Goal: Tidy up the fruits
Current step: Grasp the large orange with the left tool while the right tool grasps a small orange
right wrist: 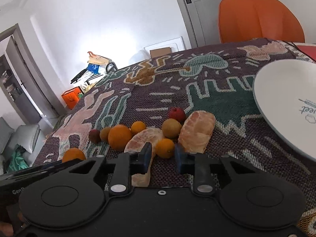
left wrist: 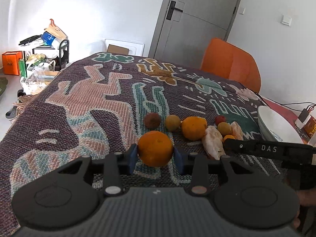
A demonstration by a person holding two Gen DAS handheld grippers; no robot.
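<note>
Several fruits lie on the patterned tablecloth. My left gripper has its blue pads against both sides of a large orange; that orange also shows in the right wrist view. Beyond it lie a dark red fruit, a yellow-green fruit, another orange and peeled citrus pieces. My right gripper is open around a small orange, between two peeled citrus pieces. A white bowl stands to the right.
An orange chair stands behind the table by a grey door. A charger and cables lie beyond the bowl. Cluttered shelves and an orange box stand on the floor to the left.
</note>
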